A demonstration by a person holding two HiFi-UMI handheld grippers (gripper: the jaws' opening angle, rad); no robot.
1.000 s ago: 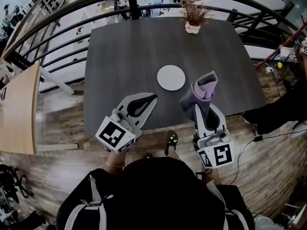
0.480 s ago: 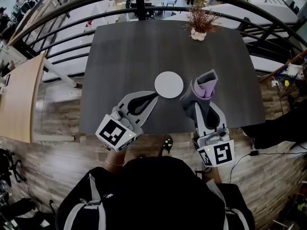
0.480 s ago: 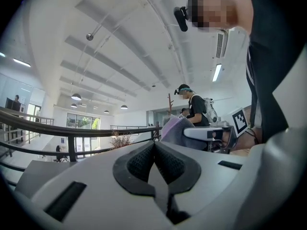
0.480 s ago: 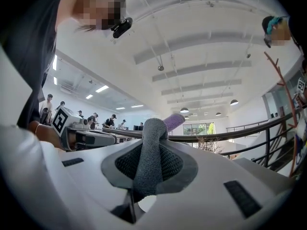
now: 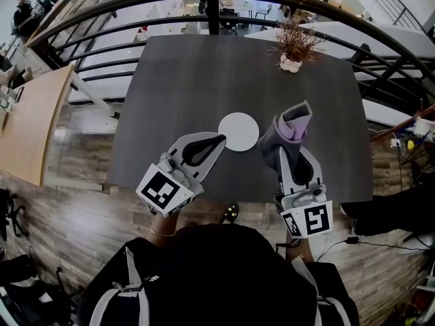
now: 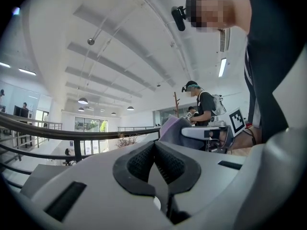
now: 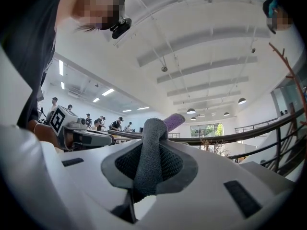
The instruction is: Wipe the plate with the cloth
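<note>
Here, the setting: a dark table [image 5: 177, 80] stands beside a black railing [image 5: 213, 12], on a wooden plank floor [image 5: 75, 202].
Plate: a small round white plate [image 5: 238, 132] lies flat and bare on the near half of the table, between the lines of the two grippers.
Left gripper: the left gripper [image 6: 154, 146] has its dark pads pressed together with nothing between them. In the head view its tip sits just beside the plate's lower left rim; whether it touches cannot be told.
Right gripper: the right gripper [image 7: 151, 150] is clamped on the cloth, which fills the gap between its pads.
Cloth: the cloth [image 5: 288, 129], grey outside and purple inside, is folded and sticks out past the jaw tips. In the head view it is just right of the plate and not on it.
Person: the person [image 5: 224, 270], in a dark top, stands at the table's near edge with a gripper in each hand.
Plant: a dried plant in a small white pot [image 5: 292, 53] stands near the table's far right corner, well apart from the plate.
</note>
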